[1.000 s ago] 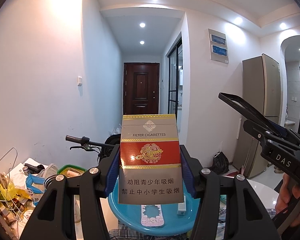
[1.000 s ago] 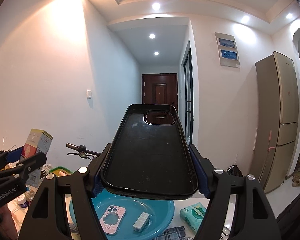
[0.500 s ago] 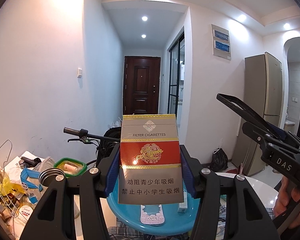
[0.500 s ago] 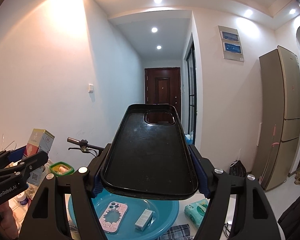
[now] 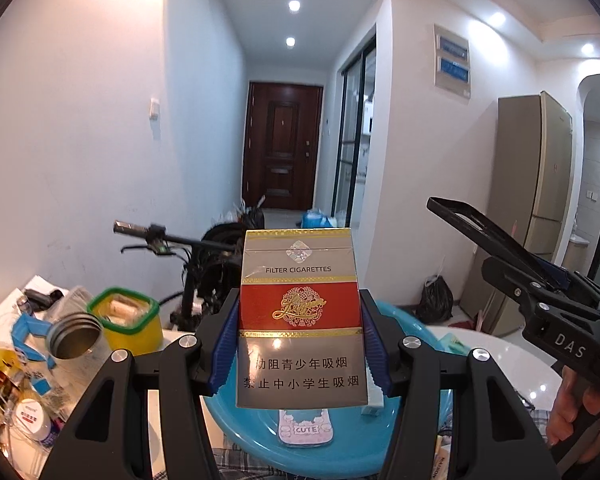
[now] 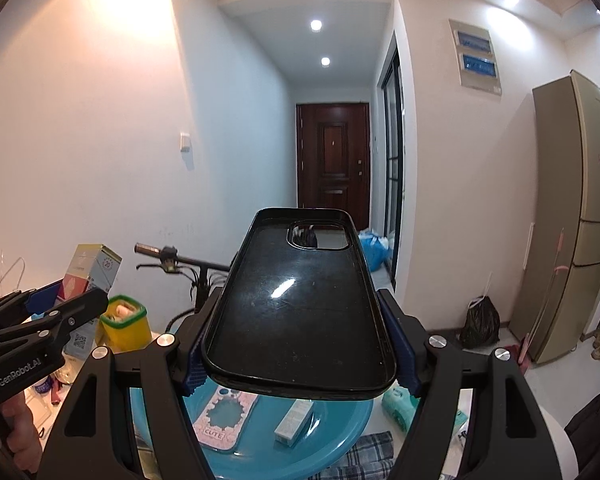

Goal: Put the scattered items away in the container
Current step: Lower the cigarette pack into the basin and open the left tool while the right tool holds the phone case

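Observation:
My left gripper [image 5: 299,320] is shut on a red, gold and grey cigarette pack [image 5: 300,272], held upright above the near side of a blue basin [image 5: 356,444]. My right gripper [image 6: 300,320] is shut on a black phone case [image 6: 300,300] that lies flat, its hollow side up, over the same basin [image 6: 332,432]. A pink phone case marked CUTE [image 6: 224,416] and a small white box [image 6: 294,420] lie inside the basin. In the left wrist view the right gripper [image 5: 540,292] shows at the right edge. The right wrist view has the left gripper [image 6: 40,320] at the left edge.
A green-rimmed yellow container [image 5: 126,320], a metal jar [image 5: 74,338] and loose clutter crowd the table's left side. A green tissue pack [image 6: 398,404] and plaid cloth [image 6: 364,452] lie right of the basin. A scooter handlebar [image 5: 160,236] stands behind the table; a fridge [image 6: 572,216] is at the right.
Both grippers have sunk and moved forward towards the basin, so the table's things sit higher and larger in both views. Each grip is unchanged.

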